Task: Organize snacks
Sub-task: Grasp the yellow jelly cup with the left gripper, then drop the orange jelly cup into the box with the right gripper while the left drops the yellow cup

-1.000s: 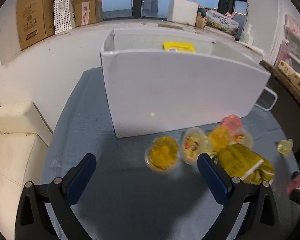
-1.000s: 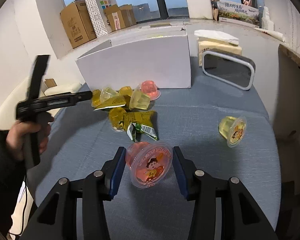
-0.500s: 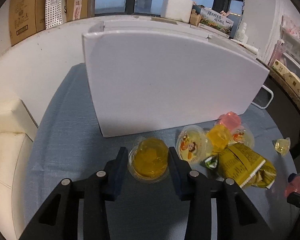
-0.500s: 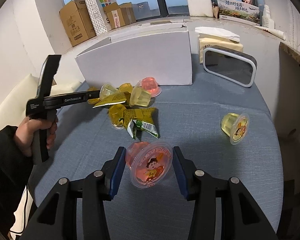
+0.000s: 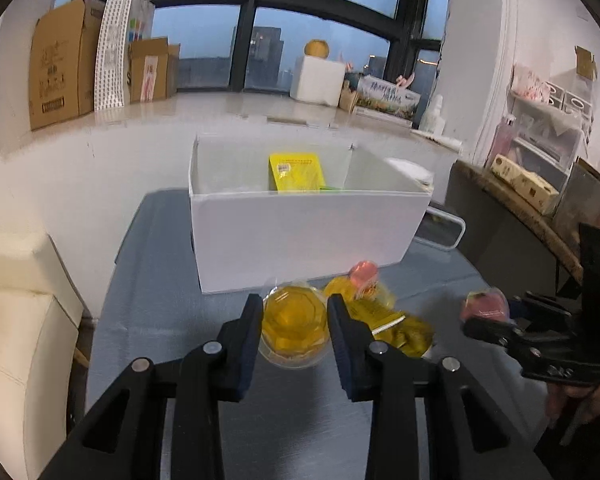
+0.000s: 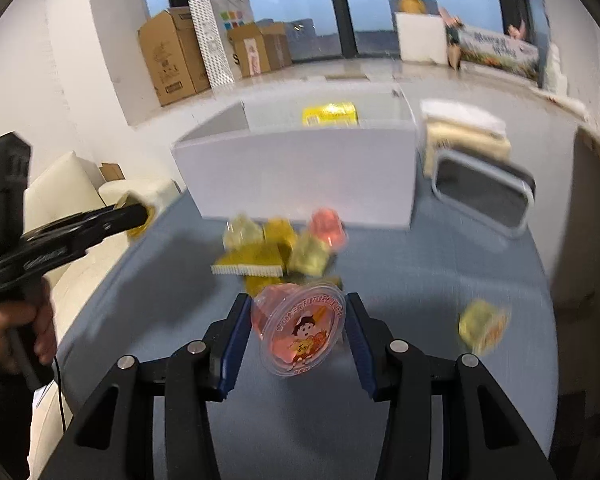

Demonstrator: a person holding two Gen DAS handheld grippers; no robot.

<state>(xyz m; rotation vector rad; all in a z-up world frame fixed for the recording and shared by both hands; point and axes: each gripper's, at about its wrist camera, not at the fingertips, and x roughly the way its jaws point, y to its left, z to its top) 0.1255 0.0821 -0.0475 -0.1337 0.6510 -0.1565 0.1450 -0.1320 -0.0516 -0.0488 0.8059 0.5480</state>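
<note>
My left gripper [image 5: 294, 330] is shut on a yellow jelly cup [image 5: 294, 324] and holds it above the grey table, in front of the white box [image 5: 300, 236]. My right gripper [image 6: 296, 334] is shut on a pink jelly cup [image 6: 300, 330] with a cartoon lid, also lifted. It shows in the left wrist view [image 5: 485, 308] too. A yellow packet [image 5: 297, 171] lies inside the box. A pile of jelly cups and yellow snack bags [image 6: 280, 252] sits on the table before the box.
A lone yellow jelly cup [image 6: 482, 326] lies at the table's right. A grey tray with a white rim [image 6: 482, 194] leans right of the box. A cream sofa [image 5: 16, 304] stands left of the table. Cardboard boxes [image 5: 60, 76] line the window sill.
My left gripper closed on the yellow jelly cup and lifted it up. My right gripper rose and moved toward the box with the pink cup.
</note>
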